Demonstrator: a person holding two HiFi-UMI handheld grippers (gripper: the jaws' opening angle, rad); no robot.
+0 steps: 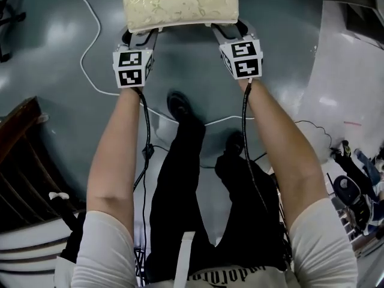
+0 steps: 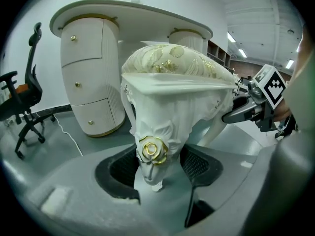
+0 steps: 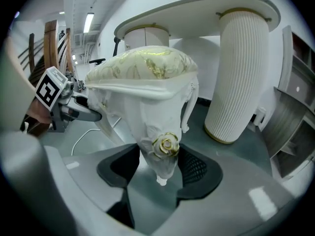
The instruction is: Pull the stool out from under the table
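At the top edge of the head view, the stool (image 1: 180, 5) was seen from above, its cream patterned cushion uncovered by any tabletop and the grey floor (image 1: 54, 83) around it. Both arms were stretched forward toward it. The left gripper (image 1: 143, 36) was set at the stool's near left corner and the right gripper (image 1: 225, 32) at its near right corner.

Along the left gripper view, a white carved leg (image 2: 153, 144) with a gold rose was clamped between the two dark pads, the jaws clenched on it. The same was shown in the right gripper view, where the other front leg (image 3: 162, 151) was grasped likewise.

Behind the stool, the white table (image 2: 133, 14) was seen, with a drawer pedestal (image 2: 91, 77) on one side and a ribbed column (image 3: 238, 73) on the other. A black office chair (image 2: 24, 97) was placed well apart, and a white cable (image 1: 90, 41) was laid across the floor.
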